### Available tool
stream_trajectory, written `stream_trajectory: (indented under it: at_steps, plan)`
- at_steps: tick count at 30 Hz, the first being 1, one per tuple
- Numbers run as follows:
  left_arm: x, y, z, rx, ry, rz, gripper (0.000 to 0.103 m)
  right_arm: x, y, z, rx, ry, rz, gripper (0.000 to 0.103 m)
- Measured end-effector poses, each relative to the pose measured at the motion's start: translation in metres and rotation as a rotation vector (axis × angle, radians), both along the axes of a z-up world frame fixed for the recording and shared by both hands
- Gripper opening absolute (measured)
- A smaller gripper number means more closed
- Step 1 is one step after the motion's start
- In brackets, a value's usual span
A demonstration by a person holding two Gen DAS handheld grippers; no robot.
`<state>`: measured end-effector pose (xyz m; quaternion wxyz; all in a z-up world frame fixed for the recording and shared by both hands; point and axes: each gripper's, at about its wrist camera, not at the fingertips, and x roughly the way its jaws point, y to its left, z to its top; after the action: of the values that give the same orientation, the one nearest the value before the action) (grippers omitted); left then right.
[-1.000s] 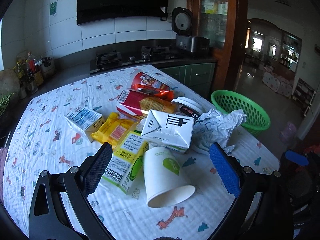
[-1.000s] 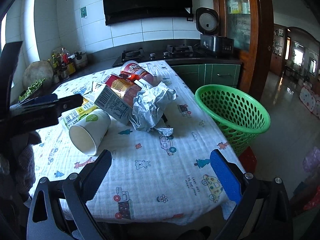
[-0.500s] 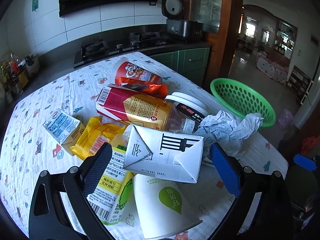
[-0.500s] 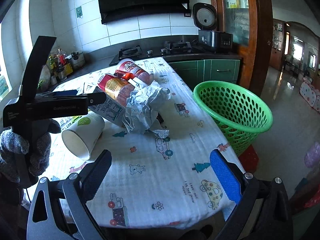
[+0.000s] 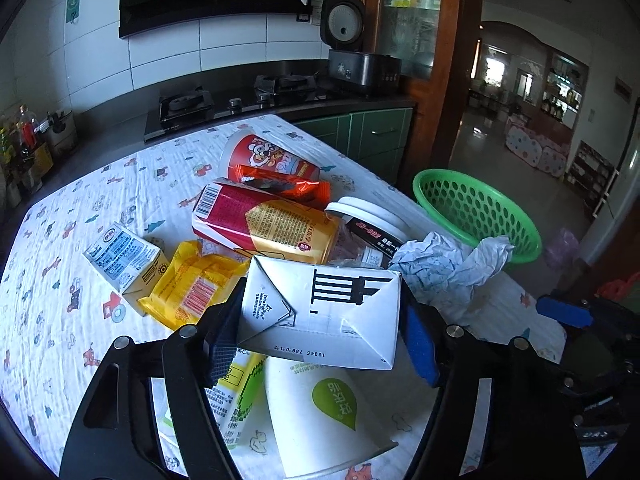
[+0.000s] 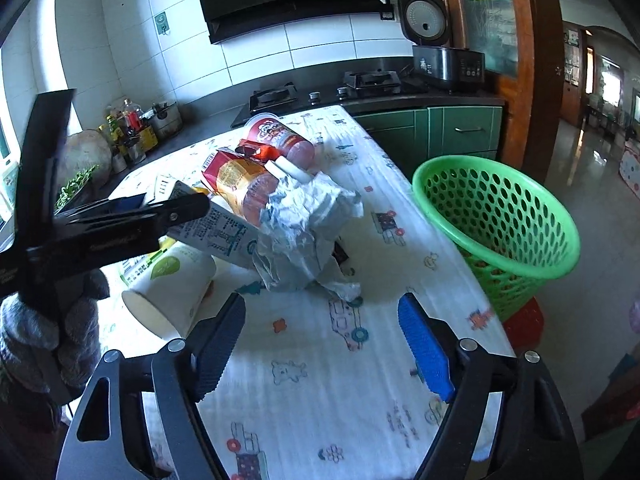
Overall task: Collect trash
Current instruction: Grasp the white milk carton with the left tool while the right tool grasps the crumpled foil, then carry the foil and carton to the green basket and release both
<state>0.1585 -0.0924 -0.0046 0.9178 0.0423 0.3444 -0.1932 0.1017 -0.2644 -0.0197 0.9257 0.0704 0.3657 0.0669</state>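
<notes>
My left gripper [image 5: 320,332] is shut on the white milk carton [image 5: 320,312], one pad on each end. The carton lies on top of a pile of trash: a white paper cup [image 5: 324,412] on its side, a green-yellow carton [image 5: 228,396], a yellow wrapper [image 5: 192,288], a red-gold can [image 5: 264,224], a red cup [image 5: 268,160] and crumpled paper [image 5: 448,268]. My right gripper [image 6: 320,344] is open and empty above the tablecloth, in front of the crumpled paper [image 6: 308,232]. The left gripper [image 6: 132,220] with the carton [image 6: 224,236] shows at its left.
A green plastic basket [image 6: 500,216] stands past the table's right edge; it also shows in the left wrist view [image 5: 476,208]. A small blue-white carton [image 5: 124,256] lies at the left. A stove and rice cooker [image 6: 436,44] sit on the counter behind.
My left gripper has moved forward over the pile and closed on the white carton. My right gripper has moved nearer the crumpled paper and narrowed a little, still open.
</notes>
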Motion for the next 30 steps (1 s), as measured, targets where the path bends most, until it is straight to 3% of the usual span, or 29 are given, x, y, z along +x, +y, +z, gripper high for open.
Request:
stream_trajectory:
  at_steps: [15, 19, 23, 30]
  plan:
    - [-0.026, 0.033, 0.034, -0.113, -0.080, 0.041, 0.069, 0.062, 0.013, -0.012, 0.105, 0.043, 0.035, 0.062]
    - [-0.027, 0.036, 0.036, -0.123, -0.087, 0.040, 0.068, 0.071, 0.015, -0.019, 0.119, 0.059, 0.036, 0.049]
    - [-0.027, 0.035, 0.036, -0.121, -0.091, 0.037, 0.067, 0.071, 0.011, -0.019, 0.133, 0.055, 0.032, 0.038]
    - [-0.033, 0.036, 0.044, -0.162, -0.097, 0.018, 0.067, 0.054, 0.002, -0.002, 0.138, 0.020, 0.023, 0.030]
